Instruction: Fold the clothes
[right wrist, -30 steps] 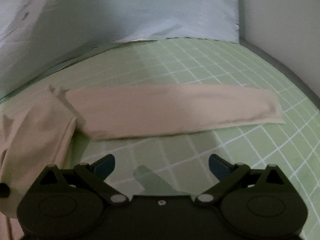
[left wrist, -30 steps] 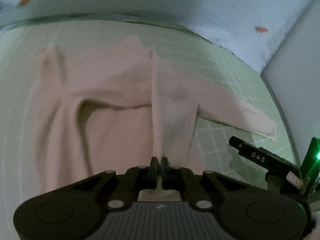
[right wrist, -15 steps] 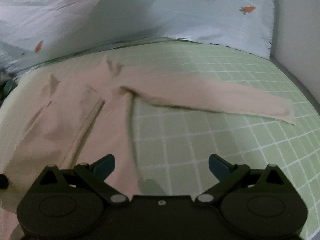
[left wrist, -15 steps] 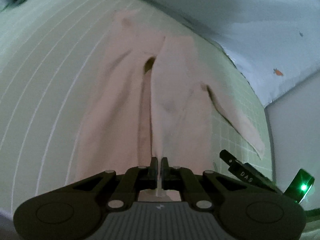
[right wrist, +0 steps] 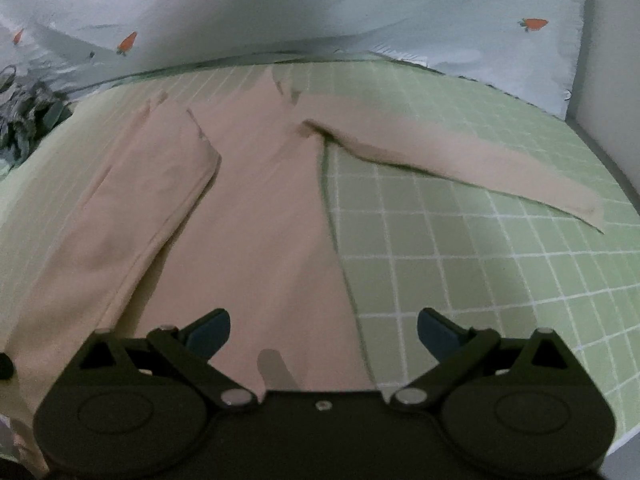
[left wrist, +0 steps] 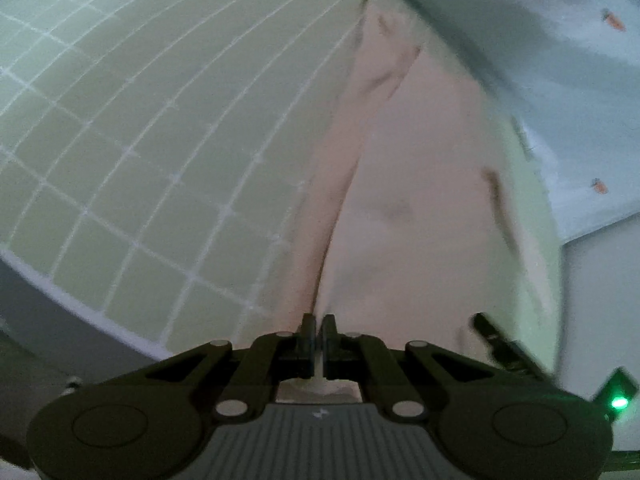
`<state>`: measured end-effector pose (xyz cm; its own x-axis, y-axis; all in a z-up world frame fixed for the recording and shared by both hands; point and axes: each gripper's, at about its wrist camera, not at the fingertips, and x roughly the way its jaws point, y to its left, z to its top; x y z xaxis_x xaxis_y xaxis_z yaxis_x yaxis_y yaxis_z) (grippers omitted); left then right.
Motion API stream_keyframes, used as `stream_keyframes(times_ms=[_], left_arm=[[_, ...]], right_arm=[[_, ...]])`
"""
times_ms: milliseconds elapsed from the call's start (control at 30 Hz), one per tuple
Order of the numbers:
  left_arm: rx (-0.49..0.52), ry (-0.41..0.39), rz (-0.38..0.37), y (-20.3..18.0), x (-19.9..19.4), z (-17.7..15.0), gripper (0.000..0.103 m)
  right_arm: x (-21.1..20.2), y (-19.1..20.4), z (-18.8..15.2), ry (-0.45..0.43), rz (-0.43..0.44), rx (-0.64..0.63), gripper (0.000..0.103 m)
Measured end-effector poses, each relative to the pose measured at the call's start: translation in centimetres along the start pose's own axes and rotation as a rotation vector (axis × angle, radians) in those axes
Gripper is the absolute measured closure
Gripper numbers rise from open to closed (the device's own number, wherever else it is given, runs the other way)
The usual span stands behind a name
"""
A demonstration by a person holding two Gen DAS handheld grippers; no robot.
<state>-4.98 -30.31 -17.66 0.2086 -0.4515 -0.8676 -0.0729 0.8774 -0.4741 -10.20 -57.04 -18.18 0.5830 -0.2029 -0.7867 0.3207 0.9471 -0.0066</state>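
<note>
A beige long-sleeved garment (right wrist: 256, 216) lies spread on a green checked bed sheet (right wrist: 460, 264). Its left side is folded over the body, and its right sleeve (right wrist: 460, 160) stretches out toward the right. In the left wrist view the same garment (left wrist: 408, 208) runs away from the camera, and my left gripper (left wrist: 318, 326) is shut on its near hem, pulling the cloth taut. My right gripper (right wrist: 324, 330) hangs open just above the garment's near edge with nothing between its fingers. The other gripper's dark body (left wrist: 508, 350) shows at the lower right of the left wrist view.
A pale blue quilt with carrot prints (right wrist: 360, 12) is bunched along the far side of the bed. A grey wall (right wrist: 612, 52) rises on the right. A dark bundle (right wrist: 24, 116) sits at the far left. The bed's edge (left wrist: 80, 312) runs beneath my left gripper.
My left gripper has dragged the hem back toward the bed's edge and rolled, stretching the garment out. The right gripper has shifted left from the sleeve to over the garment's body, still open.
</note>
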Motion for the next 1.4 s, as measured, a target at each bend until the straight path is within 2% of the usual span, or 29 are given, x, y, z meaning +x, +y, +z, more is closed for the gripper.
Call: stream_keyframes(times_ms=[67,300,367,433,500,700,933,1067,1200,1400], left_arm=[[0.001,0.025,0.032,0.1,0.9,0.0,0.1],[0.018,0.058,0.05,-0.6,2.5,0.7,0.095],[0.045,0.064,0.047,-0.9,2.4,1.0,0.084],[0.091,0.043,0.054,-1.7,1.9,1.3,0.06],[0.15,0.001,0.087,-3.0,1.3,1.7,0.05],[0.238,-0.088,0.123,-5.7,0.6,3.6,0.044],[0.255,-0.087,0.164,-7.8,2.8,6.4,0.044],[0.259,-0.094,0.182,-9.5,4.4,8.7,0.039],[0.269,-0.094,0.215,-10.9,6.4,11.1,0.038],[0.315,-0.096,0.286,-13.2,9.7,14.7,0.036]], right_arm=[[0.1,0.3,-0.3,0.01,0.004,-0.012,0.002],[0.6,0.2,-0.9,0.051,0.003,-0.027,0.002],[1.0,-0.3,-0.8,0.068,0.004,-0.009,0.002],[1.6,-0.8,-0.8,0.092,0.006,0.022,0.002],[2.2,-1.5,-0.8,0.111,0.009,0.065,0.002],[3.5,-4.6,-0.2,0.101,-0.022,0.2,0.0],[5.6,-8.3,0.8,0.037,-0.065,0.31,0.0],[7.5,-11.4,2.2,-0.008,-0.108,0.388,0.0],[9.8,-15.2,3.6,-0.045,-0.19,0.451,0.0],[13.2,-21.7,5.7,-0.061,-0.386,0.543,0.0]])
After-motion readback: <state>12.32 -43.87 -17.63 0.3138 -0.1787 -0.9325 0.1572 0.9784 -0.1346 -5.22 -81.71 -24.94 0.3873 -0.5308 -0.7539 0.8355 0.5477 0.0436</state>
